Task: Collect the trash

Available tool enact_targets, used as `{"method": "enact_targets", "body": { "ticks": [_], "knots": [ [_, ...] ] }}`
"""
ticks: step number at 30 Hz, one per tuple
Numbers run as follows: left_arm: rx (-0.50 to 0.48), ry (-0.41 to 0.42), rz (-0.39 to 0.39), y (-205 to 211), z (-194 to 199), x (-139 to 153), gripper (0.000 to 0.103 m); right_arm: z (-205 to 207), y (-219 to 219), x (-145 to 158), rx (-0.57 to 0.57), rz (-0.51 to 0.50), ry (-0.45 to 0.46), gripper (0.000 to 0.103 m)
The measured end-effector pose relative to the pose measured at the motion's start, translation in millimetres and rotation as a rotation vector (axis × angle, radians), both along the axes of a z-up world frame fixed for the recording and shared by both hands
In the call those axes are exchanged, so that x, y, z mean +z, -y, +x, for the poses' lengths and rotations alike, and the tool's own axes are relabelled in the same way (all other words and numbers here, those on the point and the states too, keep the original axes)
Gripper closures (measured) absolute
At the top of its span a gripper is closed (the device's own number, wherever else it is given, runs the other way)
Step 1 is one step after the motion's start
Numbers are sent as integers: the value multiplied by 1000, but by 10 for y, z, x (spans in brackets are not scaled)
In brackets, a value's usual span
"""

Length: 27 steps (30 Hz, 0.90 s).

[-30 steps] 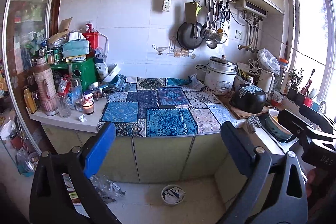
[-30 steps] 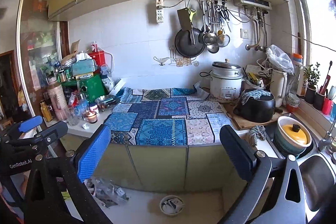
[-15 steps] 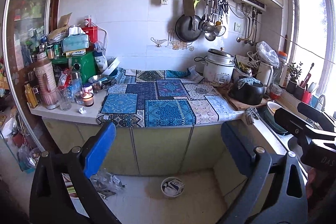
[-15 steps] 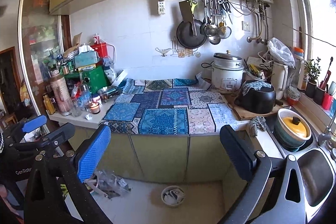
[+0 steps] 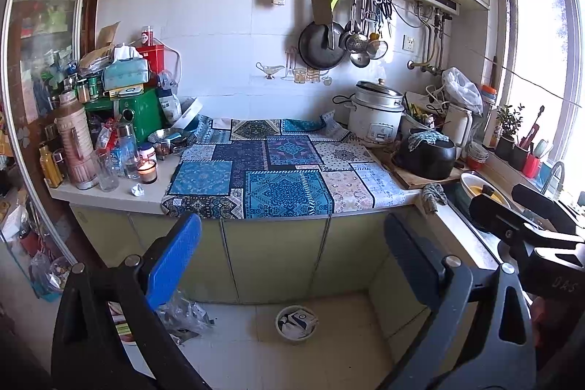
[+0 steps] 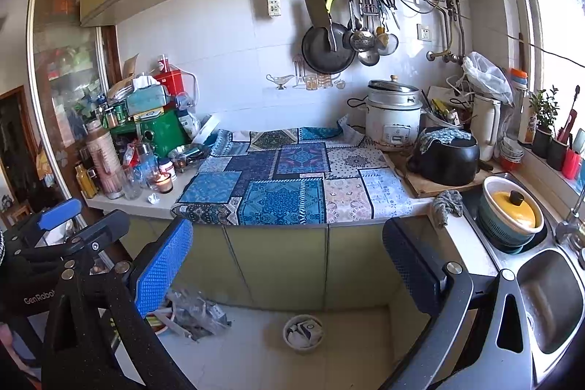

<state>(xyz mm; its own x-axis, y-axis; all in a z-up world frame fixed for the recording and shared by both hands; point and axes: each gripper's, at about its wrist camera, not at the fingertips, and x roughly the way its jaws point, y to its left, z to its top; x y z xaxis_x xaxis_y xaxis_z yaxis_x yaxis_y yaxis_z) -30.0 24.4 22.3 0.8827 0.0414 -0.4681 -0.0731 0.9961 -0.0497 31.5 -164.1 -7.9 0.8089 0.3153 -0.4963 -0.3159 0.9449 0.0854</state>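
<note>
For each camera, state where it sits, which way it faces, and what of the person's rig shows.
Left wrist: on the left gripper, facing the counter with the patchwork cloth; its open fingers and the right gripper show.
Right wrist: on the right gripper, facing the same counter and the sink; the left gripper shows.
Shared: cloth, rice cooker, floor bowl.

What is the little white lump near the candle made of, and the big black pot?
The small white crumpled lump looks like paper or tissue: matte, creased. The big black pot on the wooden board seems to be glossy enamel or coated metal: it shows soft highlights.
</note>
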Motion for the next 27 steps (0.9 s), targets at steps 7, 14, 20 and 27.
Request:
{"method": "enact_targets", "body": {
  "ticks": [7,14,20,27],
  "knots": [
    [3,4,-3,33,3,23,3,0,12,15,-2,-1,1,0],
    [13,12,-17,57,1,54,2,16,33,20,3,0,4,0],
    [21,18,-31,75,-2,76,1,8,37,38,3,2,7,0],
    [16,24,-38,103,-14,99,1,-1,68,63,2,4,12,0]
  ]
}}
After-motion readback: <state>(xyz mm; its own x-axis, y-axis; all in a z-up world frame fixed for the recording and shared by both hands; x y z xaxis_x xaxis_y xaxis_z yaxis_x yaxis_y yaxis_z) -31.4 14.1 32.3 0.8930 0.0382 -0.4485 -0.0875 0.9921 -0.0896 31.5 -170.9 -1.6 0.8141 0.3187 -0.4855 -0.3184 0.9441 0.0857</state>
